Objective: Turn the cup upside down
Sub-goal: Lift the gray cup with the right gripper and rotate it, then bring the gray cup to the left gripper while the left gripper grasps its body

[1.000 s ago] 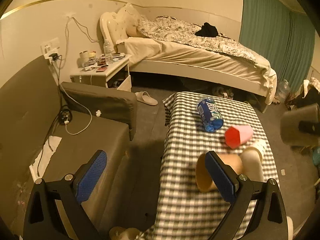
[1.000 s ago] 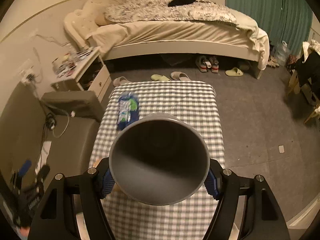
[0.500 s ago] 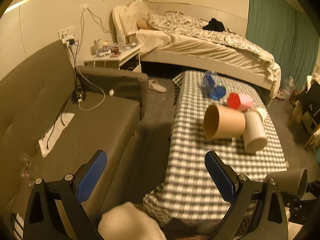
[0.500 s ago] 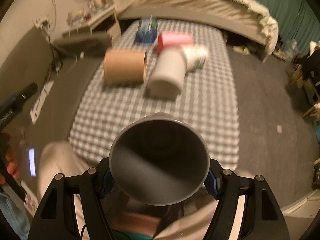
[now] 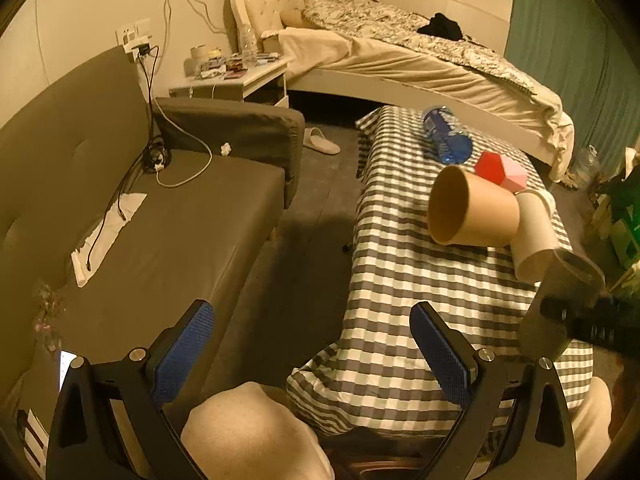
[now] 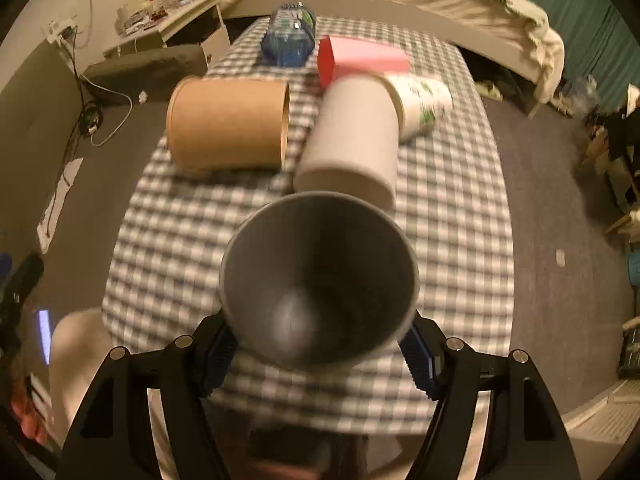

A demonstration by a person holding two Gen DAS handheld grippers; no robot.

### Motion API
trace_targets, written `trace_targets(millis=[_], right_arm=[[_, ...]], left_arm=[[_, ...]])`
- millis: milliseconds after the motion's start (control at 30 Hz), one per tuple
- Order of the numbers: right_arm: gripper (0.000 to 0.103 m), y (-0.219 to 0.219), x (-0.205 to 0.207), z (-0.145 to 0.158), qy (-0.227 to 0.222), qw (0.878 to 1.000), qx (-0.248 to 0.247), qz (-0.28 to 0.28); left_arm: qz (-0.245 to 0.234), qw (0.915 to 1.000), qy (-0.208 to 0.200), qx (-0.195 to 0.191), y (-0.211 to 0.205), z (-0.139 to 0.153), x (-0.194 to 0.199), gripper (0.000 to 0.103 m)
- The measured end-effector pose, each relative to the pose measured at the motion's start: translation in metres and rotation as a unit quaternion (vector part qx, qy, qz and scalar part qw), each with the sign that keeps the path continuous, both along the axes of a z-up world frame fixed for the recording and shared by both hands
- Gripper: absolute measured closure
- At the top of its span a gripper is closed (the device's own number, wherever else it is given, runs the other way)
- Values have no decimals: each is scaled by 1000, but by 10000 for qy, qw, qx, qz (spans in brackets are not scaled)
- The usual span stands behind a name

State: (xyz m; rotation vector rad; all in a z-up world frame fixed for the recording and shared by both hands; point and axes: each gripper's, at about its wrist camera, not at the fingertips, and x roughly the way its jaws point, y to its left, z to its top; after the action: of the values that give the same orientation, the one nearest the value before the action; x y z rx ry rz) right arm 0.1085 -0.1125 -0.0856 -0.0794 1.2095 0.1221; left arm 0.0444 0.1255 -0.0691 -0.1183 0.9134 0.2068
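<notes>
The right claw [image 6: 318,354] is clamped on the grey cup [image 6: 318,280], its blue pads [image 6: 416,356] pressed against the cup's sides low down near the base. The cup points straight out along the fingers, its open mouth facing away from the claw so you look right down inside to the bottom. It is held in the air above the near end of the checked table [image 6: 452,240], touching nothing but the pads. From the left side the same cup [image 5: 560,300] shows tilted, its mouth up and away, with the dark claw body gripping it around the middle to lower part.

The left claw [image 5: 312,354] hangs off the near-left corner of the table, spread wide with nothing between its fingers; a knee in pale trousers [image 5: 256,432] sits below it.

Further along the table a brown paper cup [image 6: 228,120] lies on its side, and just beside it a white cup [image 6: 352,140] also lies on its side, its far end touching a printed white cup [image 6: 424,104]. Behind them are a pink and red box [image 6: 360,58] and a blue bottle [image 6: 290,36] lying down. A grey sofa [image 5: 160,220] runs along the left, and a bed [image 5: 400,56] stands across the far wall.
</notes>
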Motion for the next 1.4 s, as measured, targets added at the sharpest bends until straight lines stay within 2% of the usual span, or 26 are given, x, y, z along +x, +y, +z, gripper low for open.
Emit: trace_targets(millis=[200,333,467,633,733,900,1067,1233,1333,1400], right_arm=[[31,5,34,-10,-103,9999,76,-99],[30,11,41,-23,-60,9999,102,26],[33,2,35,-47,291,9992,257,-127],[33,-4,12,-40,475,9970,614,-21],[33,-3,-4,-36,643,9960,613,106],[33,-5,-3,-53,991,9943,382,17],[33,-5,17,-56,709,9970,272,-154],[33,-9,30,-60,479,9978,368,-287],[33,-16,27,-57,372,9967,637,-337],[29,-25,20,-49,203,9952,875,-394]], left_arm=[[16,9998,176,42,-1,-12,9,2],[-37,9995,291,78,-9,-19,15,2],[-170,9994,241,165,-21,-14,18,2],[-276,9993,188,180,-32,-10,19,2],[-333,9990,203,208,-37,-11,17,2],[-355,9988,257,222,-41,-14,15,2],[-319,9988,274,239,-39,-14,13,2],[-318,9986,295,299,-42,-15,13,2],[-353,9985,258,339,-45,-13,11,2],[-380,9983,198,384,-51,-11,9,2]])
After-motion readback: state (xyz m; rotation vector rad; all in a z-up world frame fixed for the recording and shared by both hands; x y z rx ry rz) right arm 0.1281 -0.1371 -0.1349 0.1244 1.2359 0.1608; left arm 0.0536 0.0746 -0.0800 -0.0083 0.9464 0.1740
